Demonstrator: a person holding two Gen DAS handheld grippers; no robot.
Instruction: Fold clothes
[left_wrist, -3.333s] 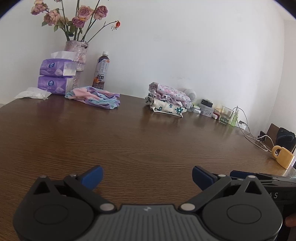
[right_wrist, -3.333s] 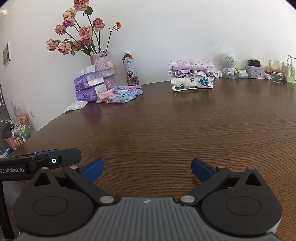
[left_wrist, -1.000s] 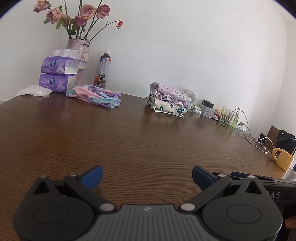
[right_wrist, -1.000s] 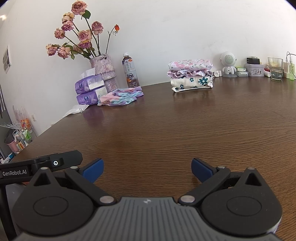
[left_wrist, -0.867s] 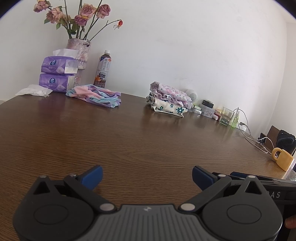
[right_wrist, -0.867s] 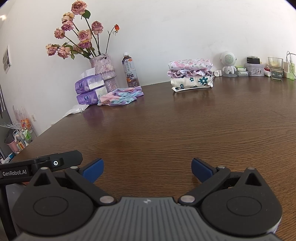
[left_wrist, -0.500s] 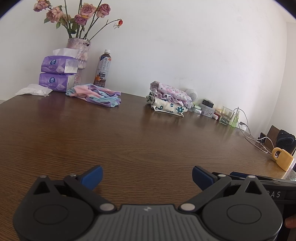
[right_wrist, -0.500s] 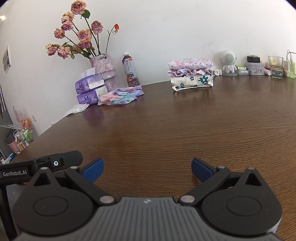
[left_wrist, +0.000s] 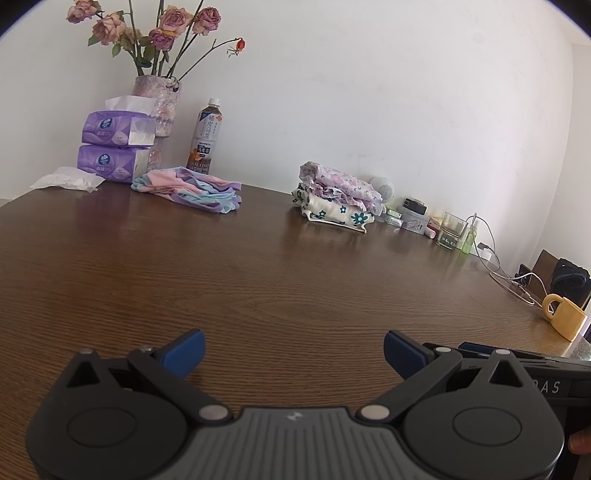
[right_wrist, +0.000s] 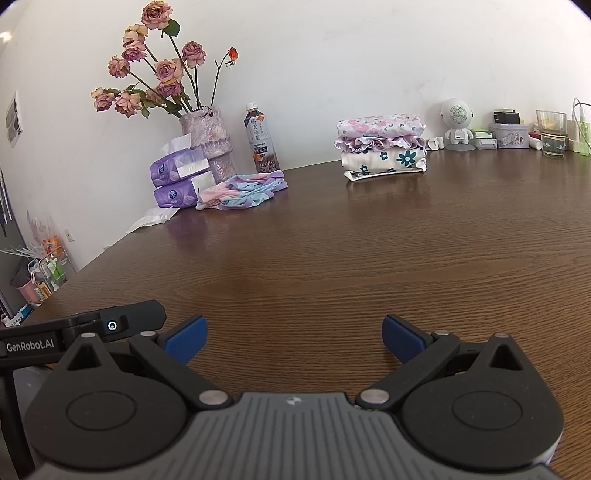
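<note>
The left gripper (left_wrist: 293, 349) stands wide open over the near edge of the counter (left_wrist: 280, 280), its blue fingertips (left_wrist: 184, 350) far apart and nothing between them. The right gripper (right_wrist: 293, 334) is spread just as wide, empty too, and points low across the wood toward the far edge. In the left wrist view the right gripper's black body shows at the right, with the letters "AS" legible on it; in the right wrist view the left gripper's body shows at the left, marked "GenRobot.AI". A bit of a finger shows at the lower right rim of the left wrist view; the hands are otherwise out of sight.

The brown wooden counter fills most of both views, bare in its middle. At its far edge, by the white wall, lies a stack of folded clothes (right_wrist: 382, 146), a flowered cream piece under pink and lilac ones. Toward the far left corner lies a loose, crumpled garment (right_wrist: 242, 192) in pink, blue and purple, just beside two stacked purple tissue packs (right_wrist: 181, 179). Behind them stands a vase of dried roses (right_wrist: 208, 134), and next to it a tea bottle (right_wrist: 260, 138) with Chinese writing and "OOLONG" on its label. A yellow mug (left_wrist: 565, 319) sits at the right edge.
</note>
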